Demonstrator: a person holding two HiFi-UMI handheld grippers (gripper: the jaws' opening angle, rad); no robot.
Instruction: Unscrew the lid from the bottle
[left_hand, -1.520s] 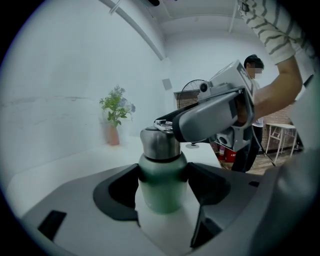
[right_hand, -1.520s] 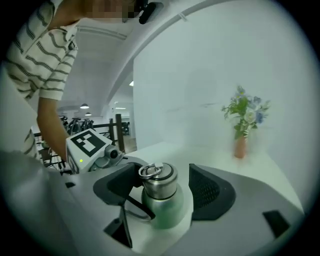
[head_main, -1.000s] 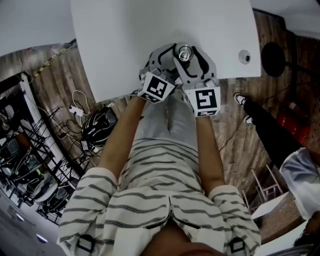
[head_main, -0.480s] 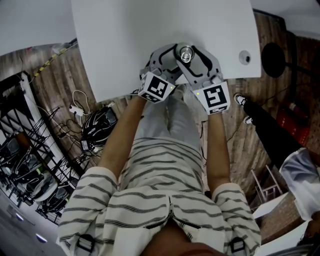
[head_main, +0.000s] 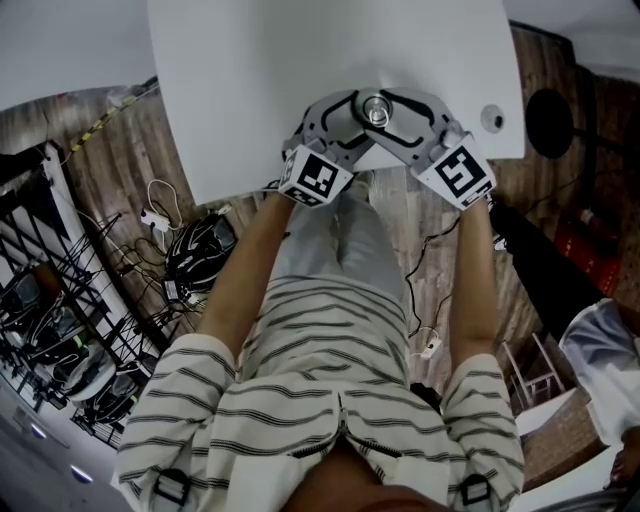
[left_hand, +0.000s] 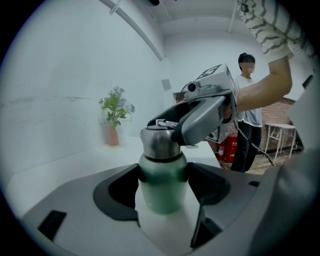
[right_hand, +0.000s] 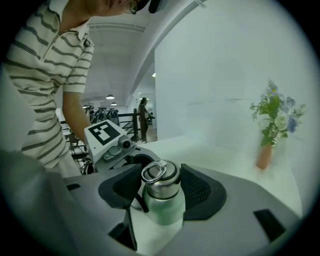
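Observation:
A green bottle (left_hand: 161, 187) with a steel lid (left_hand: 159, 142) stands upright near the front edge of the white table (head_main: 300, 60). My left gripper (left_hand: 162, 176) is shut on the green body, one pad on each side. My right gripper (right_hand: 161, 186) comes in from the right and is shut on the lid (right_hand: 161, 181), whose ring handle lies on top. In the head view both grippers meet at the bottle (head_main: 376, 108), the left gripper's marker cube (head_main: 313, 177) below-left of it and the right gripper's marker cube (head_main: 462, 172) below-right.
A small round object (head_main: 490, 116) lies on the table's right corner. A vase of flowers (right_hand: 272, 125) stands at the table's far side. Another person (left_hand: 247, 100) stands beyond the table, next to a red fire extinguisher (left_hand: 231, 147). Cables and racks cover the floor at left.
My right gripper has swung round the bottle top towards the right, its marker cube moving from below the bottle to its lower right. The left gripper and the bottle have stayed put.

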